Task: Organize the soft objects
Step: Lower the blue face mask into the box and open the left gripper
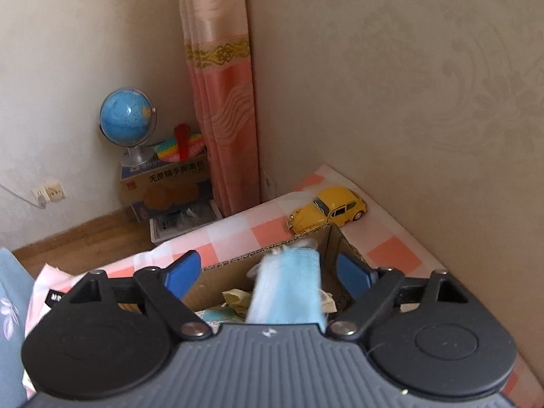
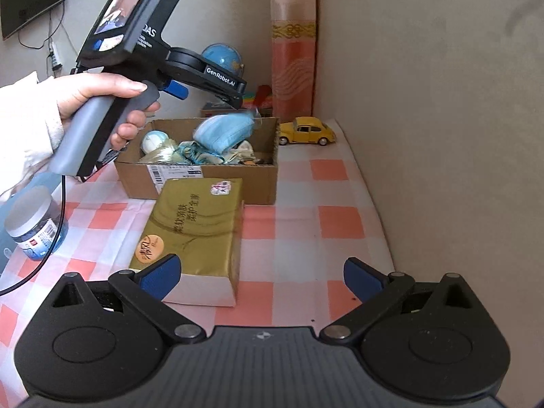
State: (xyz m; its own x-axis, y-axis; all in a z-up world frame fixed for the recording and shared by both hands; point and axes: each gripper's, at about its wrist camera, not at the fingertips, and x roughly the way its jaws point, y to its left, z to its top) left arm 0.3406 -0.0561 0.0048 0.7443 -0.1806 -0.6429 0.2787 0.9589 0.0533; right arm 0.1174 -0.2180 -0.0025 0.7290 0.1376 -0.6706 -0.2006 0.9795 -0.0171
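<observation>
A pack of light blue face masks (image 1: 289, 289) hangs blurred between the open fingers of my left gripper (image 1: 268, 272), over an open cardboard box (image 1: 268, 255). In the right wrist view the mask pack (image 2: 224, 132) lies tilted on top of soft items in the box (image 2: 204, 180), just below the left gripper (image 2: 234, 100). Whether it touches the fingers I cannot tell. My right gripper (image 2: 261, 275) is open and empty, above the table just right of a gold tissue pack (image 2: 193, 231).
A yellow toy car (image 2: 307, 131) stands behind the box by the wall. A plastic jar (image 2: 32, 224) sits at the table's left. The checked tablecloth (image 2: 333, 221) covers the table. A globe (image 1: 127, 124) stands on boxes on the floor.
</observation>
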